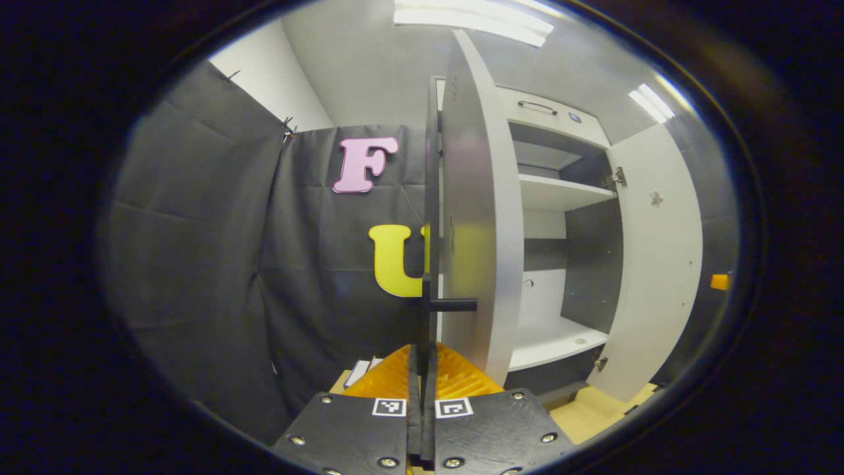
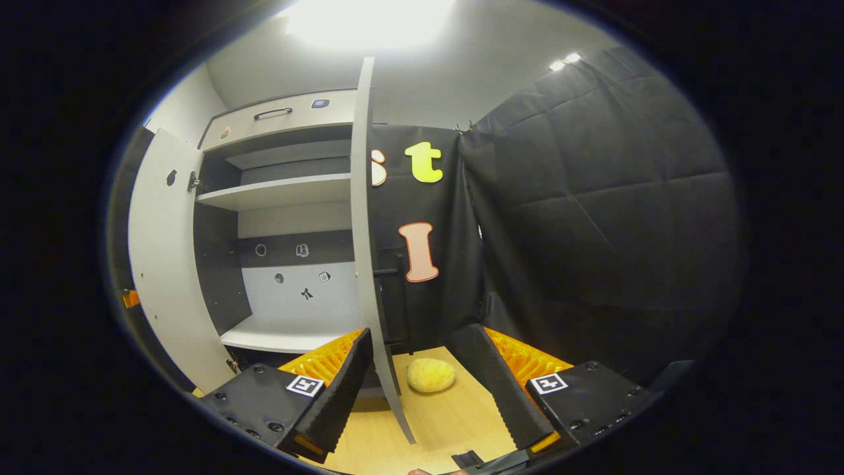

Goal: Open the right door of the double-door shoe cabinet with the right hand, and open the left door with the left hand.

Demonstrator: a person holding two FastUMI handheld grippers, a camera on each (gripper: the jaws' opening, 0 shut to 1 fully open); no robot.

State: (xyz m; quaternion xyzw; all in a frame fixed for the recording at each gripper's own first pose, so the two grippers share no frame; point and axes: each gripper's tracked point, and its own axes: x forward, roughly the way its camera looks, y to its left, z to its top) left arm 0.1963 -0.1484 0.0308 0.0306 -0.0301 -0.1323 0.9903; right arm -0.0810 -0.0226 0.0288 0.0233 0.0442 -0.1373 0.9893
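In the left gripper view my left gripper (image 1: 422, 369) sits at 6 o'clock with its fingers pressed together, a dark thin vertical strip caught in the slit between them. That strip runs straight up toward 12 o'clock along the edge of the left door (image 1: 478, 224), and a dark handle (image 1: 452, 305) juts from it just above the fingers. I cannot tell whether the fingers pinch the handle's plate or the door edge itself. The left door stands swung out, edge-on to me. Past it, at 3 o'clock, the cabinet (image 1: 560, 191) shows its white shelves, and the right door (image 1: 653, 264) hangs wide open beyond.

In the right gripper view my right gripper (image 2: 425, 386) is spread at 6 o'clock, and the right door (image 2: 369, 251) rises edge-on between the fingers, close by the left-hand finger (image 2: 339, 386); contact I cannot judge. A yellow lump (image 2: 430, 375) lies on the wooden top (image 2: 448, 422) between the fingers, behind the door edge. Farther off, from 9 to 11 o'clock, the open shelves and the left door (image 2: 165, 264).
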